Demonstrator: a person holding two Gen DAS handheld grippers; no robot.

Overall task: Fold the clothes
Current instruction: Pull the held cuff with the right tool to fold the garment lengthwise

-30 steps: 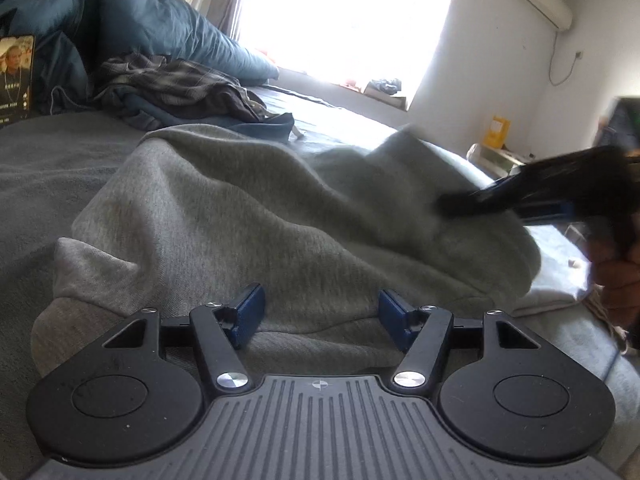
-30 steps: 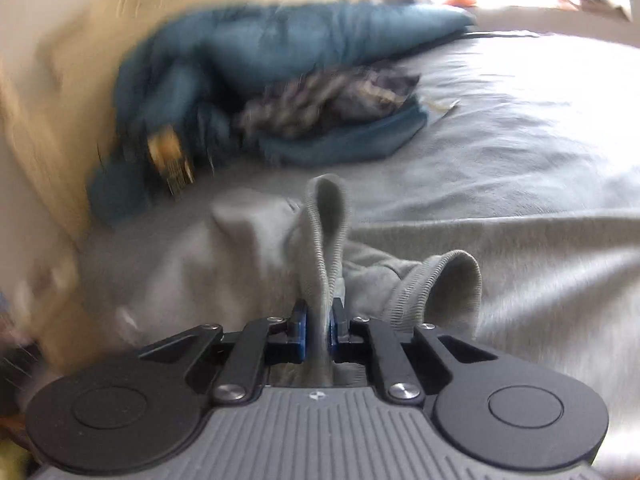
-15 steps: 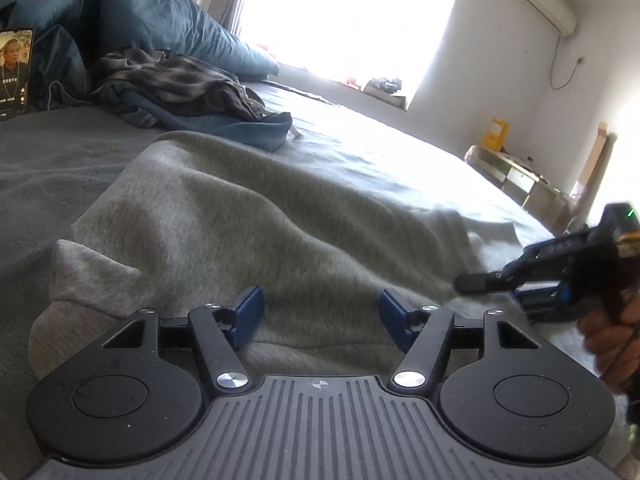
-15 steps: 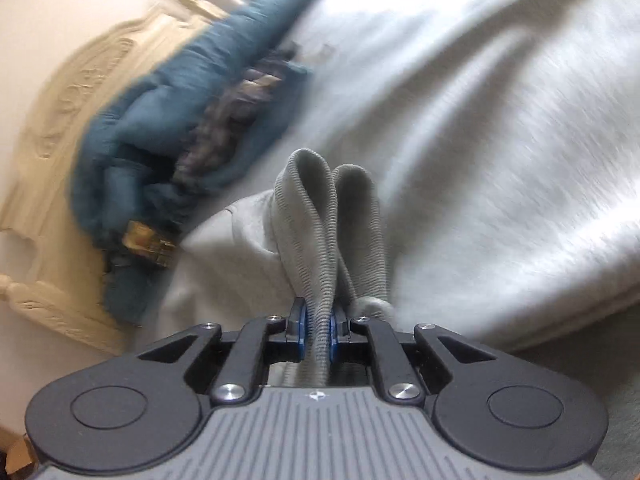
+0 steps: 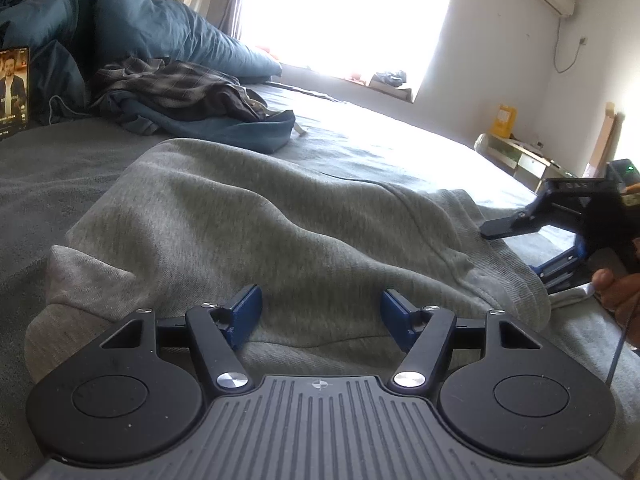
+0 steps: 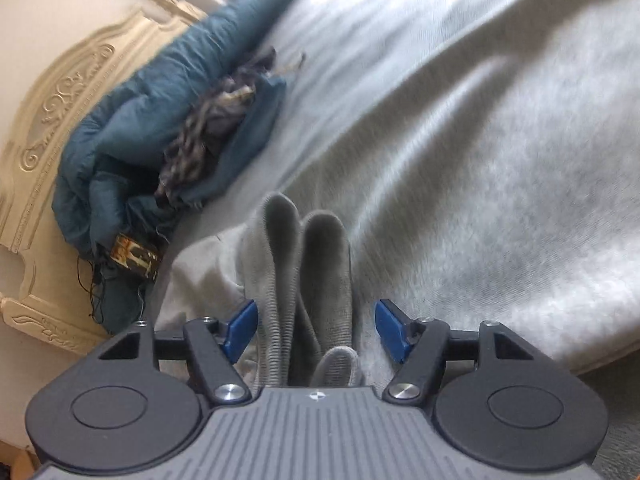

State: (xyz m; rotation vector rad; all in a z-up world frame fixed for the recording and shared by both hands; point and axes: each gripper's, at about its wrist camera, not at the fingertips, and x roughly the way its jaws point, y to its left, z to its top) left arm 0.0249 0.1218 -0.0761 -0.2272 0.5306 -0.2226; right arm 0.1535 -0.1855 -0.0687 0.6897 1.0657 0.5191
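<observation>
My right claw [image 6: 316,328] was opening, letting go the grey knit sweatshirt's ribbed cuff [image 6: 304,280] lying loose between its pads; my left claw [image 5: 320,316] hung released over the garment. I judged one fold laid, more left.

Both wrist views sit low and close over the grey sweatshirt [image 5: 280,220], sharing the blue duvet [image 6: 132,128] beyond.

Pale lettering, too blurred to read, marks the top bar of the right gripper [image 5: 536,248] at 3 o'clock. Small unreadable characters stand on the phone screen [image 5: 14,92] at 9 o'clock.
</observation>
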